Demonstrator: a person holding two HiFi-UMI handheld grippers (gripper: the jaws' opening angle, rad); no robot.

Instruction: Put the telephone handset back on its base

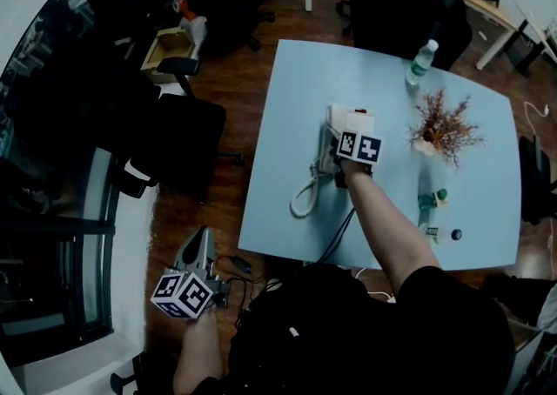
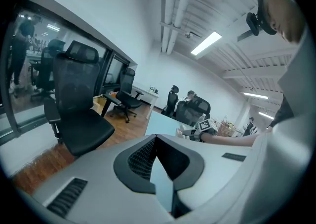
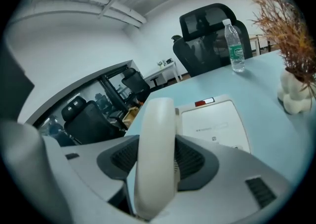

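Observation:
A white telephone base point(image 1: 351, 118) sits in the middle of the pale blue table point(image 1: 296, 80). My right gripper point(image 1: 334, 150) is shut on the white handset point(image 1: 327, 146) along the base's left side; I cannot tell whether it rests in the cradle. In the right gripper view the handset point(image 3: 157, 134) fills the space between the jaws of the right gripper point(image 3: 158, 161), with the base point(image 3: 212, 124) just to its right. A coiled cord point(image 1: 305, 197) loops toward the table's near edge. My left gripper point(image 1: 198, 250) hangs off the table at lower left, holding nothing; its own view shows the left gripper point(image 2: 157, 161) with jaw tips together.
A dried plant in a white vase point(image 1: 439, 130) stands right of the phone. A water bottle point(image 1: 420, 63) stands at the far edge; two small bottles point(image 1: 435, 210) lie near the right front. Black office chairs point(image 1: 183, 145) stand left of the table and behind it.

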